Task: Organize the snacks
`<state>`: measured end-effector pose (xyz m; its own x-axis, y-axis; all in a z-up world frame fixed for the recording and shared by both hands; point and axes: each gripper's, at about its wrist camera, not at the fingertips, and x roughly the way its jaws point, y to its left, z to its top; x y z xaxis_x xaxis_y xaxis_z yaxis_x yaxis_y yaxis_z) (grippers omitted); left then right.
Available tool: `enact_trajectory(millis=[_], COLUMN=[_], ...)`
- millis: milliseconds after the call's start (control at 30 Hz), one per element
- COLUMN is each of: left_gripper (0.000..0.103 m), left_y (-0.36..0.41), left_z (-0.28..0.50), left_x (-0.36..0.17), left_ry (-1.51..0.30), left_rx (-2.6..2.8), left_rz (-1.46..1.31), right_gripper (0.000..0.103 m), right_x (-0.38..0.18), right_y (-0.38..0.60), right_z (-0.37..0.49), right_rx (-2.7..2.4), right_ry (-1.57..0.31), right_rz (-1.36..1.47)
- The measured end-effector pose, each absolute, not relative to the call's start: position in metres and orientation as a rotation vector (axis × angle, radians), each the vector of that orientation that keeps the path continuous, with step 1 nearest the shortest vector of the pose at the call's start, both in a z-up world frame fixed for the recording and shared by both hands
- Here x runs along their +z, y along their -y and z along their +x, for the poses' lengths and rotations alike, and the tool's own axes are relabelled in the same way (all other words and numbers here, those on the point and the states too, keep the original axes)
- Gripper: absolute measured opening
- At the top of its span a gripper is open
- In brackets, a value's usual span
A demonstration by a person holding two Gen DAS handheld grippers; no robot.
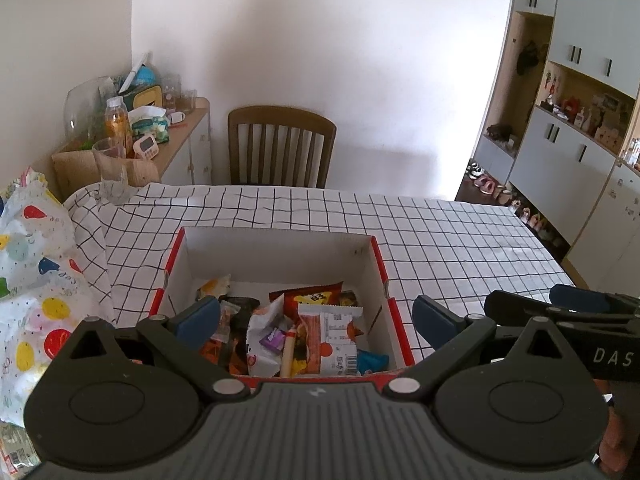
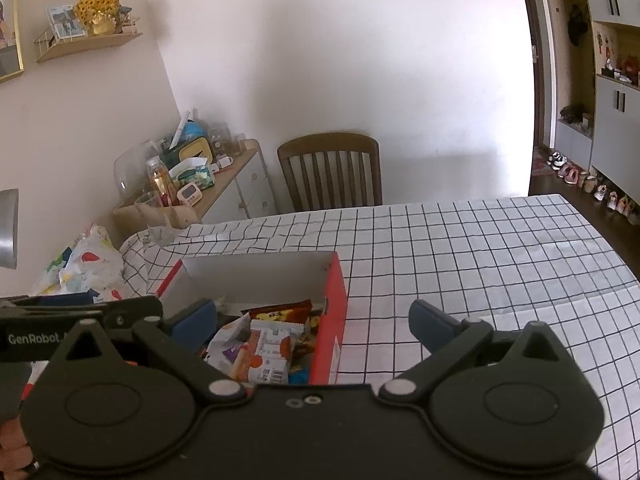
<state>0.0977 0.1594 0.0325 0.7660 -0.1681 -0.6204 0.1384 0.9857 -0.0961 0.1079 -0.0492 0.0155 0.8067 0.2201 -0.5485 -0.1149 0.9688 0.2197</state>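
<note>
A red and white cardboard box (image 1: 276, 248) stands on the checked tablecloth and holds several snack packets (image 1: 328, 336), heaped at its near end. My left gripper (image 1: 316, 320) is open and empty, its jaws wide apart above the box's near side. The box also shows in the right wrist view (image 2: 334, 304) with the snack packets (image 2: 268, 344) inside. My right gripper (image 2: 312, 322) is open and empty, straddling the box's right wall. The right gripper also shows at the right edge of the left wrist view (image 1: 560, 308).
A balloon-print plastic bag (image 1: 36, 272) lies left of the box. A wooden chair (image 1: 280, 148) stands at the table's far side. A glass (image 1: 114, 168) stands at the table's far left corner. A cluttered sideboard (image 1: 160, 128) and cabinets (image 1: 568, 140) line the walls.
</note>
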Motion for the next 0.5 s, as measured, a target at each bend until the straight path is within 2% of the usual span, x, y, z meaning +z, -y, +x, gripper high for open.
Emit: enact_trajectory(millis=[500], left_gripper=[0.103], left_y=[-0.1568], left_z=[0.0923], left_x=[0.0244], left_ry=[-0.728], left_rx=[-0.151], left_rz=[-0.042], right_gripper=[0.103], right_x=[0.0116], right_y=[0.0487], right_z=[0.1055], right_rx=[0.189], right_ry=[-0.63], right_rz=[0.18])
